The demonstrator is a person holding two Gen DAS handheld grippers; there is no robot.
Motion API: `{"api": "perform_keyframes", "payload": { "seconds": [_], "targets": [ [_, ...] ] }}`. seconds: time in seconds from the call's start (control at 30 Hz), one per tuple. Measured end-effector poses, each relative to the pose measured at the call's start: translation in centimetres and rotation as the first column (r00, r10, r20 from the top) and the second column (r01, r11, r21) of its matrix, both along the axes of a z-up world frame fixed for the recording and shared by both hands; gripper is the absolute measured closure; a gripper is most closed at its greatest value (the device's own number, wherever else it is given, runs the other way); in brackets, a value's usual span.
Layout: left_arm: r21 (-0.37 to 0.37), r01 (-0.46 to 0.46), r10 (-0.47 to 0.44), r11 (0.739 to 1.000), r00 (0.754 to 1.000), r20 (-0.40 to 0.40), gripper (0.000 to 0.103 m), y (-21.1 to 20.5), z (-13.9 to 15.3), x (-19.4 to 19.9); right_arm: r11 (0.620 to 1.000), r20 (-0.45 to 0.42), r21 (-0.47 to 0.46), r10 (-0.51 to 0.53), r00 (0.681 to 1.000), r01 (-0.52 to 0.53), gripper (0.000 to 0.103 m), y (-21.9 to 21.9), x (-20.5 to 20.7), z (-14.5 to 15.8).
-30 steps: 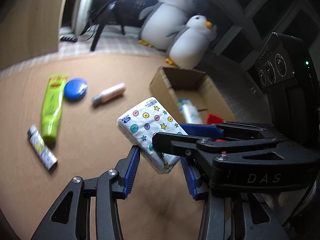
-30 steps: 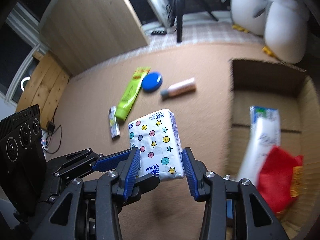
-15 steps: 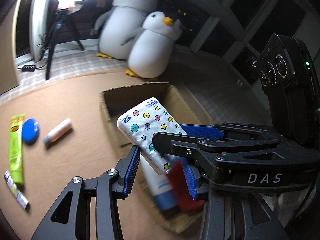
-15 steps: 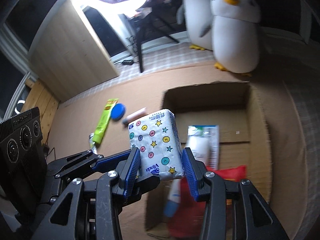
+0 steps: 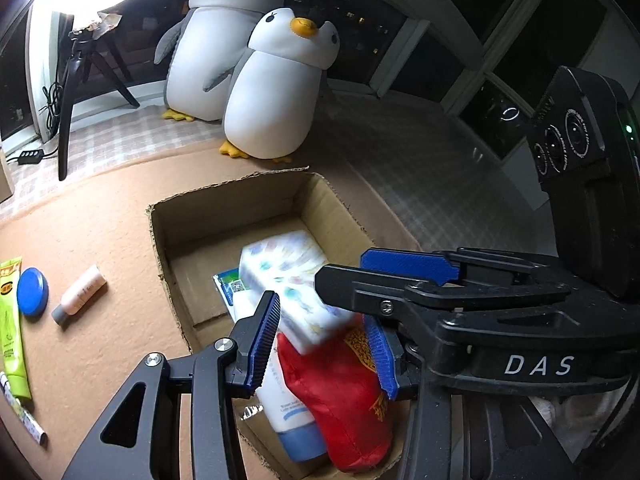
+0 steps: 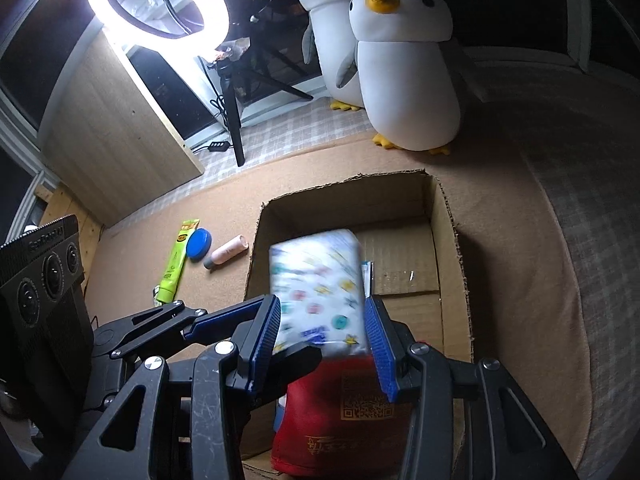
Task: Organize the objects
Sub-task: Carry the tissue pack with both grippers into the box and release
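Tongs [image 6: 322, 338] hover over box [image 6: 452, 240] on tan mat [image 6: 512, 208].

A glowing white ring light [image 6: 158, 0] on a black tripod [image 6: 234, 116] stands before dark windows [image 5: 520, 32]. A tan carpet [image 6: 500, 240] covers the floor beside a pale wooden panel [image 6: 116, 140].

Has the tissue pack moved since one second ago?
Yes. The tissue pack went from above the mat, left of the cardboard box, to over the box, blurred between opened tongs.

White letters reading "DAS" mark the black body of the right gripper [image 5: 382, 280], while a gold QR code is printed on the red pouch [image 6: 344, 412] inside the cardboard box [image 6: 452, 216].
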State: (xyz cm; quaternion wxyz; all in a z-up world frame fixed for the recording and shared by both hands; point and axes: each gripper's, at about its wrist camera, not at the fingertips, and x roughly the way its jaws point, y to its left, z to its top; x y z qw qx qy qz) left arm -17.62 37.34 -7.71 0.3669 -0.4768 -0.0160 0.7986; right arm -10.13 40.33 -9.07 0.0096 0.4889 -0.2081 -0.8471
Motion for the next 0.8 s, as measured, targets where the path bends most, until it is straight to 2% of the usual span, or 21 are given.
{"api": "perform_keyframes", "payload": {
  "seconds": [0.33, 0.57, 0.8],
  "targets": [
    [0.002, -0.037, 0.037, 0.999, 0.999, 0.001, 0.056, -4.3, 0.2, 1.0, 1.0, -0.014, -0.016, -0.027, 1.0, 0.026, 0.062, -1.3, 0.9, 0.3],
    [-0.01, -0.118, 0.118, 0.993, 0.993, 0.022, 0.056, -11.3, -0.3, 2.5, 0.999, -0.023, -0.039, -0.008, 1.0, 0.007, 0.062, -4.8, 1.5, 0.5],
    [-0.062, -0.243, 0.246, 0.968, 0.968, 0.046, 0.054, -19.8, -1.9, 4.1, 0.997, -0.033, -0.057, 0.04, 0.999, -0.042, 0.062, -9.4, 1.1, 0.6]
  ]
}}
